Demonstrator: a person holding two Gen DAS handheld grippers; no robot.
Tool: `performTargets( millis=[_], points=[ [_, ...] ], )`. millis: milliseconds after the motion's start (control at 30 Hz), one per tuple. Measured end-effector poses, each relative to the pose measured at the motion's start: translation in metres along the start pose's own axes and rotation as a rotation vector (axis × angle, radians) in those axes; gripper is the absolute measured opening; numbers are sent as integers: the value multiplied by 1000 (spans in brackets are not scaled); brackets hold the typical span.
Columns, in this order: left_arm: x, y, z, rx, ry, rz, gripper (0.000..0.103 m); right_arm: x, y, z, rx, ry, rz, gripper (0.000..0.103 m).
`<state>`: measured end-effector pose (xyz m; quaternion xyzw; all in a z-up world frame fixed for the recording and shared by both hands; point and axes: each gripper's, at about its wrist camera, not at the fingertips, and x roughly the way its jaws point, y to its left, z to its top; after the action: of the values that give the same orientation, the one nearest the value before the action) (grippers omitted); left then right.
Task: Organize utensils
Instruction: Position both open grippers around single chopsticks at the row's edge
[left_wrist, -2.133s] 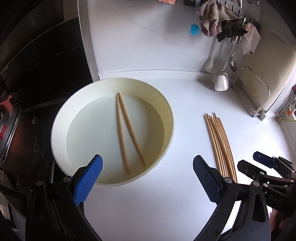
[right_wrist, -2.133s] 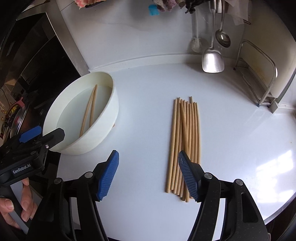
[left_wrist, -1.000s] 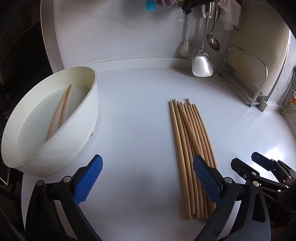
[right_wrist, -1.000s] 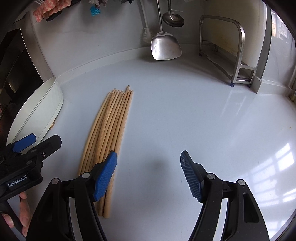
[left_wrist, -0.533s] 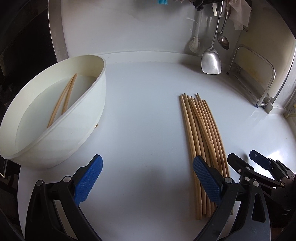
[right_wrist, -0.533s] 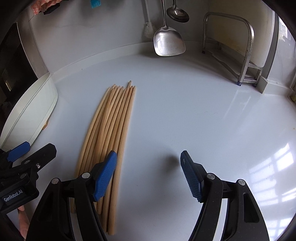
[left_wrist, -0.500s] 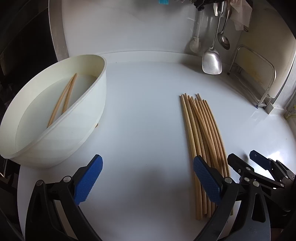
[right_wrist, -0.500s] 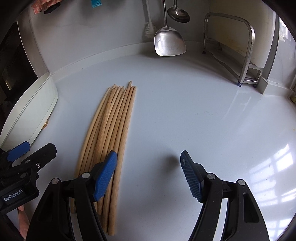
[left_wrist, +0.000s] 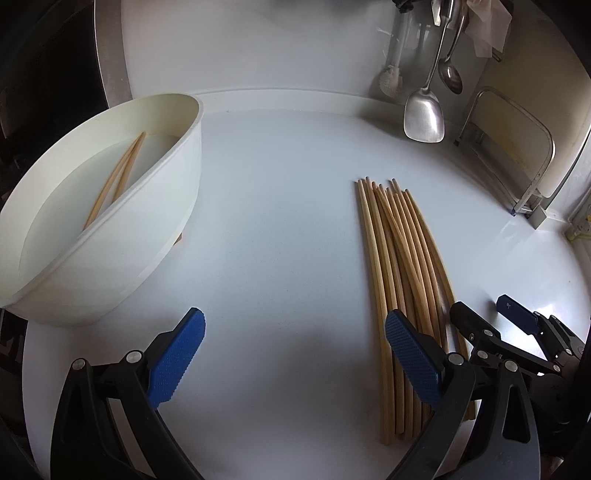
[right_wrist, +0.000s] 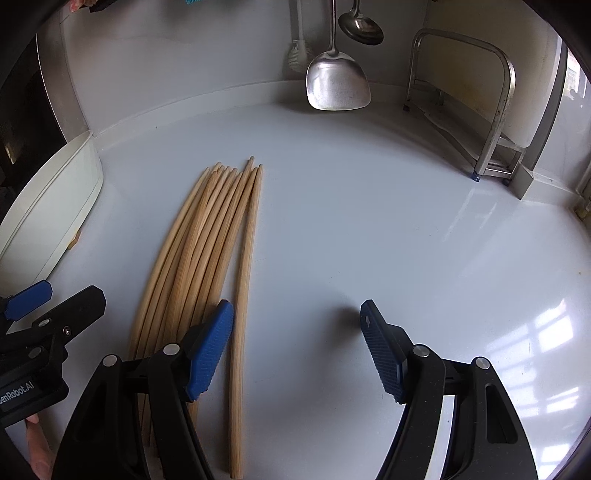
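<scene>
A bundle of several wooden chopsticks (left_wrist: 399, 266) lies lengthwise on the white counter; it also shows in the right wrist view (right_wrist: 207, 243). A white bowl (left_wrist: 162, 221) at the left holds two more chopsticks (left_wrist: 118, 173). My left gripper (left_wrist: 293, 350) is open and empty, its right finger over the near ends of the bundle. My right gripper (right_wrist: 297, 343) is open and empty, just right of the bundle, with the rightmost chopstick (right_wrist: 245, 295) beside its left finger. Each gripper shows in the other's view.
A metal spatula (right_wrist: 338, 81), a ladle (right_wrist: 360, 26) and a brush hang on the back wall. A metal rack (right_wrist: 491, 107) stands at the back right. The bowl's edge (right_wrist: 51, 206) shows at the left. The counter edge runs near the grippers.
Both grippers have moved closer to the chopstick bundle. The right gripper has shifted left, so its left finger now sits at the bundle's right side. Both stay open.
</scene>
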<state>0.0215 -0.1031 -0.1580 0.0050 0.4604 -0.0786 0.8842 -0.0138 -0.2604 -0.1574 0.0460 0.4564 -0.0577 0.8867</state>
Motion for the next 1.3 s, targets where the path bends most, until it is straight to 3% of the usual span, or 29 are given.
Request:
performTargets(
  millis=[333,600,1300],
  points=[
    [10,-11,3,5,21,19,96,4,-6,5,-81,6,-14,68],
    [16,-14,3,21,34,21,96,2,-27,2,-56,10,1,68],
    [34,-15,9,19,71,66,98,7,-21,9,-94,8,22,68]
  ],
)
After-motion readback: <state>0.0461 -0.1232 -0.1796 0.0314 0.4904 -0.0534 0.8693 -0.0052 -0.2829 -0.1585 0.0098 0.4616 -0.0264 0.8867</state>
